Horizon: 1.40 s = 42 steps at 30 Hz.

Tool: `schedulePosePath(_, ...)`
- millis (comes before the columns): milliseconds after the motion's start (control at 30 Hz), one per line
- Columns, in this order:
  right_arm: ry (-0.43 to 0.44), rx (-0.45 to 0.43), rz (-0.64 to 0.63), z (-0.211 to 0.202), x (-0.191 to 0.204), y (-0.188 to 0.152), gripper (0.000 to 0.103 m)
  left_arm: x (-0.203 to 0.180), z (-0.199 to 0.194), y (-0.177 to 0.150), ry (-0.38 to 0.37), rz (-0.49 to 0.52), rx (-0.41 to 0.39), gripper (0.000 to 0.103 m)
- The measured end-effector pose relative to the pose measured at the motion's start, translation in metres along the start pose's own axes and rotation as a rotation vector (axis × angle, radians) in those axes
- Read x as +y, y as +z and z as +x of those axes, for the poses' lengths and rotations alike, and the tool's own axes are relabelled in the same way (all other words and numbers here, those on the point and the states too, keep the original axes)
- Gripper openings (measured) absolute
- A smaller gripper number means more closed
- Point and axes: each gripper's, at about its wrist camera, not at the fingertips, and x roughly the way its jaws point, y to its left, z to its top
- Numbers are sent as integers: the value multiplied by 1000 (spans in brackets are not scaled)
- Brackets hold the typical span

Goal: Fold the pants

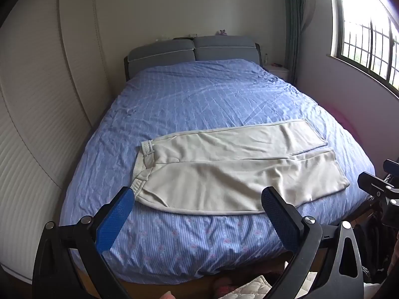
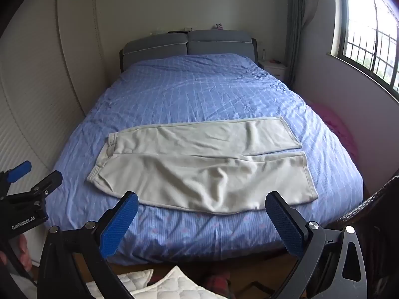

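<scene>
Lying flat across the near end of the bed (image 1: 199, 94), the cream pants (image 1: 234, 172) are spread unfolded, waistband leftward; the left gripper (image 1: 198, 218) and right gripper (image 2: 202, 220) are held wide apart, empty.

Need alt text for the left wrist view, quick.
Cream fabric pants lie flat across a blue checked bed cover, waistband left, legs right. The open left tool hovers before the near edge, holding nothing.
</scene>
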Motion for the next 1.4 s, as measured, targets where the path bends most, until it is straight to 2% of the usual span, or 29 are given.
schedulePosePath(333, -2, -13, 0, -3, -3, -2, 103, -4, -4, -2, -8, 26, -6, 103)
schedulePosePath(1400, -3, -12, -12, 7, 0, 5, 103, -2, 10, 1, -6, 15, -15, 103)
